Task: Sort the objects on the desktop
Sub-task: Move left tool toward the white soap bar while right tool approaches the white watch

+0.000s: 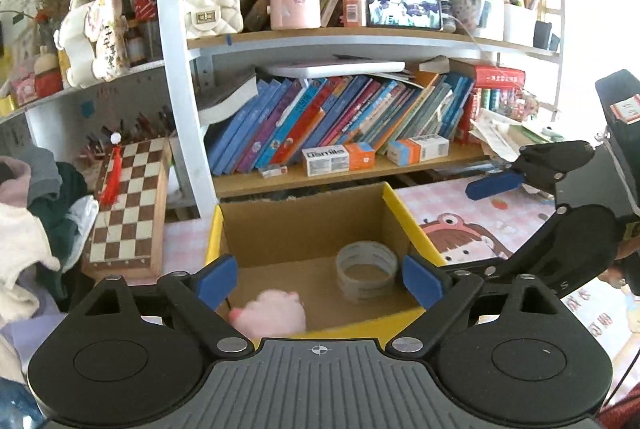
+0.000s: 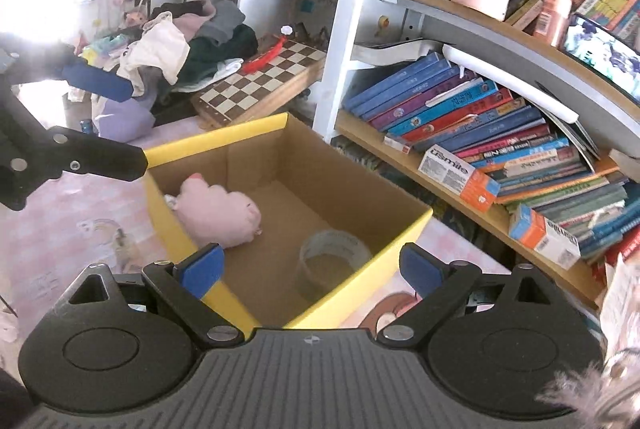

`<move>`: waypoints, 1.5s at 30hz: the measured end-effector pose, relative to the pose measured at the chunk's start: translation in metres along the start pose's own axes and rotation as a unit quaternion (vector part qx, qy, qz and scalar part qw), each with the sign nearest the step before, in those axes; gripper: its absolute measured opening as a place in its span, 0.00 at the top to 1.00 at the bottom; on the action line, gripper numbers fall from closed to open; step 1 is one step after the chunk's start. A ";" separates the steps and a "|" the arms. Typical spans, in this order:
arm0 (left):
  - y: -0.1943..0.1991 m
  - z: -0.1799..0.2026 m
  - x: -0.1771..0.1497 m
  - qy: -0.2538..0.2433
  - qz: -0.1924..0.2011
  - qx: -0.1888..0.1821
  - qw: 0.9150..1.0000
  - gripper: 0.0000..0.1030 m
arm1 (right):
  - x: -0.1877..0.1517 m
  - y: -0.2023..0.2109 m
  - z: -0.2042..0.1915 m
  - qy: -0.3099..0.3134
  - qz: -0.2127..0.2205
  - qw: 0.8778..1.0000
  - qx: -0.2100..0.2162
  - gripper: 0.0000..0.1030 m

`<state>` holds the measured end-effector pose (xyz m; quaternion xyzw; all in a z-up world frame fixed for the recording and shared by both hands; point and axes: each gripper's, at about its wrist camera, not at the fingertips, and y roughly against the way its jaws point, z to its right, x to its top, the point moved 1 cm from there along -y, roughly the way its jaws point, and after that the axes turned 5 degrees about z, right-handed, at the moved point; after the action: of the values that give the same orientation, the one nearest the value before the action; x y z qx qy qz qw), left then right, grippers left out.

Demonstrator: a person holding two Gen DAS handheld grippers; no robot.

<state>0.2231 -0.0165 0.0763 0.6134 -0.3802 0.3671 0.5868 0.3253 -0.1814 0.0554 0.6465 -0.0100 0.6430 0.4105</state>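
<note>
Yellow-rimmed cardboard box point(image 1: 394, 203) sits on the pink patterned desk mat point(image 1: 480, 217), directly in front of the bookshelf point(image 1: 360, 173). Inside it: pink plush toy point(image 2: 216, 213), soft and rounded, against the near-left wall; roll of clear tape point(image 2: 332, 263), a translucent ring standing on its flat side on the box floor, apart from the plush.

Left gripper point(image 1: 320, 279): blue-padded jaws wide apart, nothing between them, held above the box's near rim. Right gripper point(image 2: 310, 271): jaws likewise spread, empty, over the box's near corner.

Surroundings: wooden chessboard point(image 1: 128, 205) with a red tassel leans to the left of the box; heap of clothes point(image 2: 188, 45) beyond it. Slanted books and two small white-and-orange cartons point(image 1: 338, 159) crowd the lower shelf behind the box.
</note>
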 end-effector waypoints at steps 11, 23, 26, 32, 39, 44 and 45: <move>0.025 -0.006 -0.043 0.048 -0.028 0.016 0.998 0.10 | -0.048 0.028 -0.015 -0.089 -0.040 0.995 -0.032 0.06; 0.035 -0.006 -0.090 0.067 -0.082 0.027 0.994 0.10 | -0.088 0.041 -0.049 -0.132 -0.073 0.987 -0.046 0.06; 0.038 -0.005 -0.096 0.067 -0.088 0.025 0.994 0.10 | -0.095 0.042 -0.058 -0.137 -0.085 0.986 -0.044 0.06; 0.042 0.000 -0.106 0.068 -0.100 0.016 0.993 0.10 | -0.100 0.043 -0.076 -0.133 -0.097 0.986 -0.033 0.06; 0.043 0.010 -0.119 0.059 -0.125 0.004 0.990 0.10 | -0.104 0.042 -0.096 -0.110 -0.113 0.987 -0.008 0.08; 0.042 0.020 -0.126 0.048 -0.143 -0.009 0.989 0.10 | -0.106 0.039 -0.109 -0.089 -0.129 0.987 0.017 0.09; 0.042 0.021 -0.127 0.047 -0.145 -0.010 0.988 0.10 | -0.107 0.038 -0.112 -0.085 -0.132 0.987 0.021 0.09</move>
<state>0.1297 -0.0340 -0.0203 0.6383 -0.2631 0.3021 0.6574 0.1943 -0.2013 -0.0331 0.7027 0.0538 0.5262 0.4758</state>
